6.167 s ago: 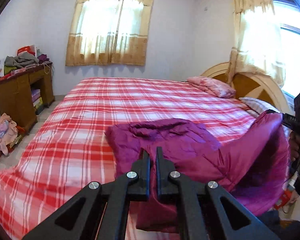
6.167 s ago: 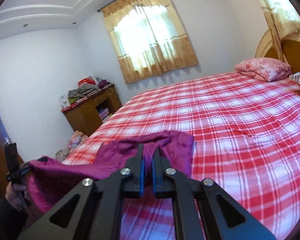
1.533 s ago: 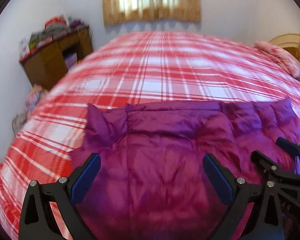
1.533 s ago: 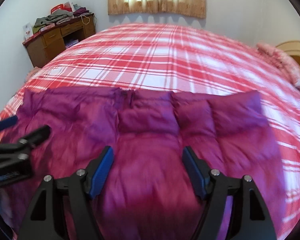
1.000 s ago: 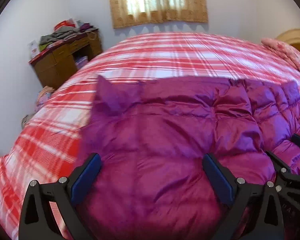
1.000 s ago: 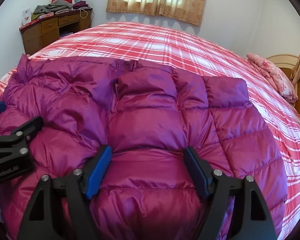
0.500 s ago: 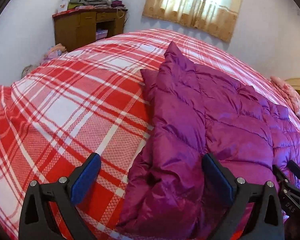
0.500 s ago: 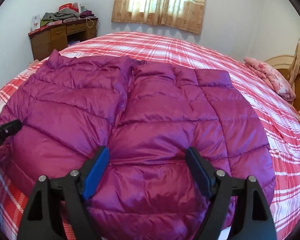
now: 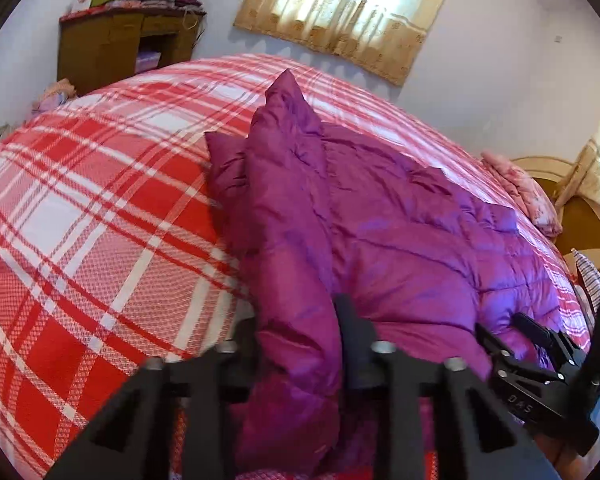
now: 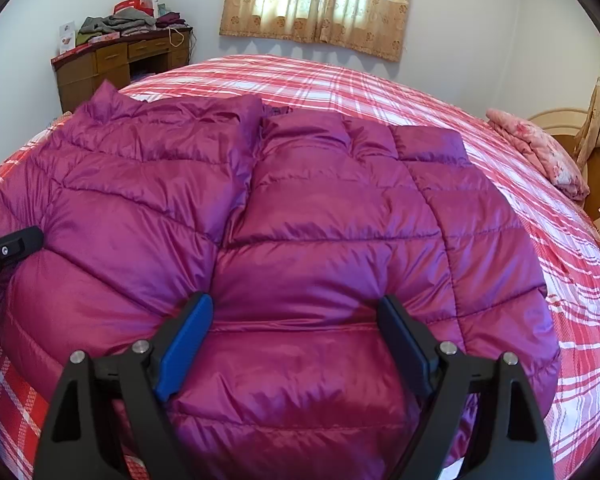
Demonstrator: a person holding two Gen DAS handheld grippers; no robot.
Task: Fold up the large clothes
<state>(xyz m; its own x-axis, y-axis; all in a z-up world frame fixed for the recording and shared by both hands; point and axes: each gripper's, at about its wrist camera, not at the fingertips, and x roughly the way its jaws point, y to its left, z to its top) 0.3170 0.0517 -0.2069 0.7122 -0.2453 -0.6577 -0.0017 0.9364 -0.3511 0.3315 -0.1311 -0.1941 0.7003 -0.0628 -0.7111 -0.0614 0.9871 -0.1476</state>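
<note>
the purple down jacket (image 10: pixel 300 208) lies spread flat on the red plaid bed (image 10: pixel 420 92), near its front edge. the left gripper (image 9: pixel 298 332) has just been closing, and its jaws now pinch a raised fold at the jacket's left edge. the right gripper (image 10: pixel 296 328) has just been opening; its jaws stand wide apart, with the jacket's lower hem bulging between the blue pads (image 10: pixel 184 348), unclamped.
</note>
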